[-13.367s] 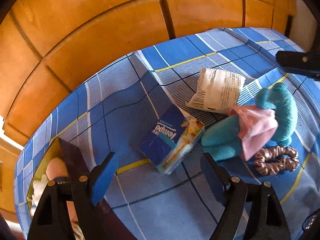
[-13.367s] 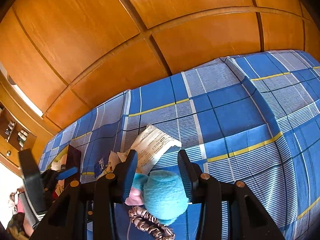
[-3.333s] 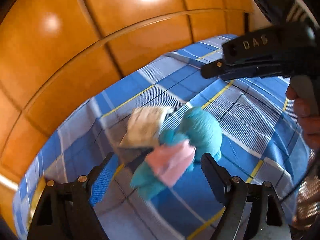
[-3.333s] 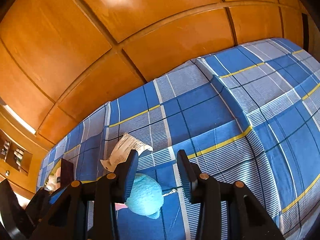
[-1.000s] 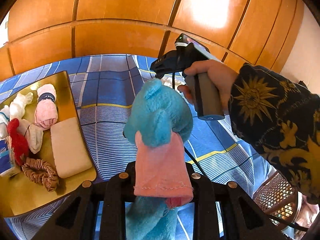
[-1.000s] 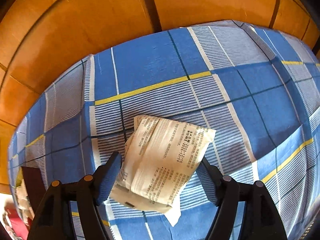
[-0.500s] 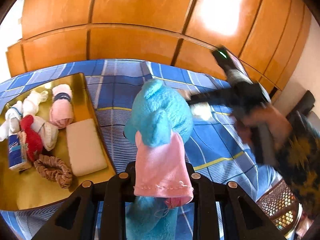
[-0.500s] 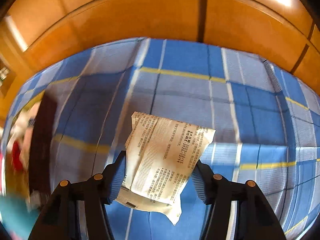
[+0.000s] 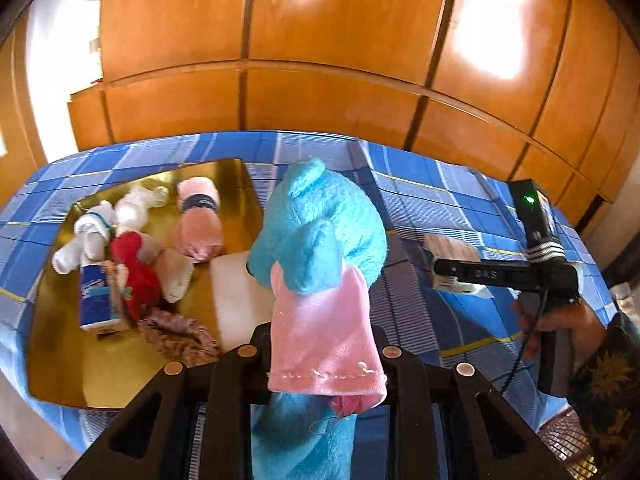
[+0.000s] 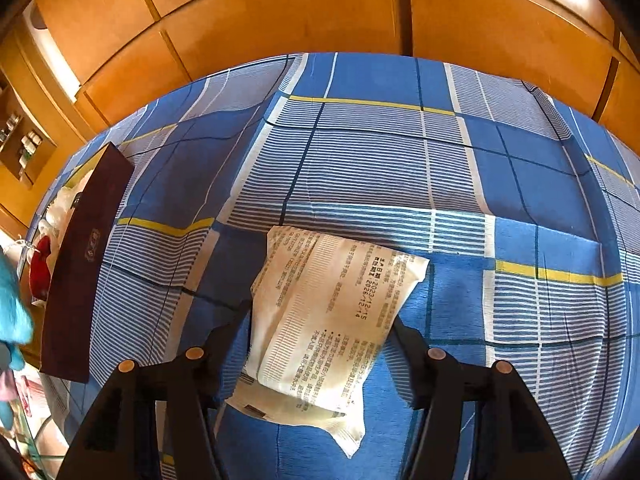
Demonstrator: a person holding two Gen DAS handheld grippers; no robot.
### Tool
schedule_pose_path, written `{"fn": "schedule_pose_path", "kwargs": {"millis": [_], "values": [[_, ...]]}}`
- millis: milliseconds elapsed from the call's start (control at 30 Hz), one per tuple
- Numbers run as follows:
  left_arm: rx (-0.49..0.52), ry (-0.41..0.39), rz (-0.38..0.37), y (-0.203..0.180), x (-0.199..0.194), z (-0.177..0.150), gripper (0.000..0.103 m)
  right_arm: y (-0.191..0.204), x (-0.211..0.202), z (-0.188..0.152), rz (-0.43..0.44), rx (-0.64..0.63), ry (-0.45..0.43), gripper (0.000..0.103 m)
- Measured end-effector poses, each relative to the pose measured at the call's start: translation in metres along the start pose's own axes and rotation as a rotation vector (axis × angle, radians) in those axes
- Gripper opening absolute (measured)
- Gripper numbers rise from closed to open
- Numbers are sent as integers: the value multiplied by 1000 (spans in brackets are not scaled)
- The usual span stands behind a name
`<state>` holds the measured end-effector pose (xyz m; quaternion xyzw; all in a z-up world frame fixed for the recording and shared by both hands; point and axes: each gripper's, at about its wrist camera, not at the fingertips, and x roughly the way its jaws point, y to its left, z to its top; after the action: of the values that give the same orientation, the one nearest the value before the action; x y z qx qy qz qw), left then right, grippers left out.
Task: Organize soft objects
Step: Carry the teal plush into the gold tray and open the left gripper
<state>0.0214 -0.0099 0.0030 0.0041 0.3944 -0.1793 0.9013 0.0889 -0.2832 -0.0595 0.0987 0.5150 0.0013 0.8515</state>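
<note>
Item: teal plush toy [image 9: 320,232] in pink dress, pinched in my left gripper [image 9: 316,354], held up just right of the gold tray [image 9: 60,360]. Item: white printed packet [image 10: 320,312], clamped between my right gripper [image 10: 320,336] fingers, well right of that tray, over the blue plaid bedspread [image 10: 400,152].

looks like a home bedroom: blue plaid bedsheet [image 10: 380,168] ahead of the tool, glossy wooden wardrobe doors [image 9: 340,40] right behind it.
</note>
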Motion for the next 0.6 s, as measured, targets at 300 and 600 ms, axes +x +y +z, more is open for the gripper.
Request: {"fn": "schedule_pose_path", "kwargs": {"millis": [300, 600], "values": [[-18, -6, 73, 9, -4, 1, 25, 13, 6, -3, -58, -66, -20, 66], [-49, -16, 122, 24, -9, -1, 25, 15, 4, -5, -76, -97, -28, 66]]}}
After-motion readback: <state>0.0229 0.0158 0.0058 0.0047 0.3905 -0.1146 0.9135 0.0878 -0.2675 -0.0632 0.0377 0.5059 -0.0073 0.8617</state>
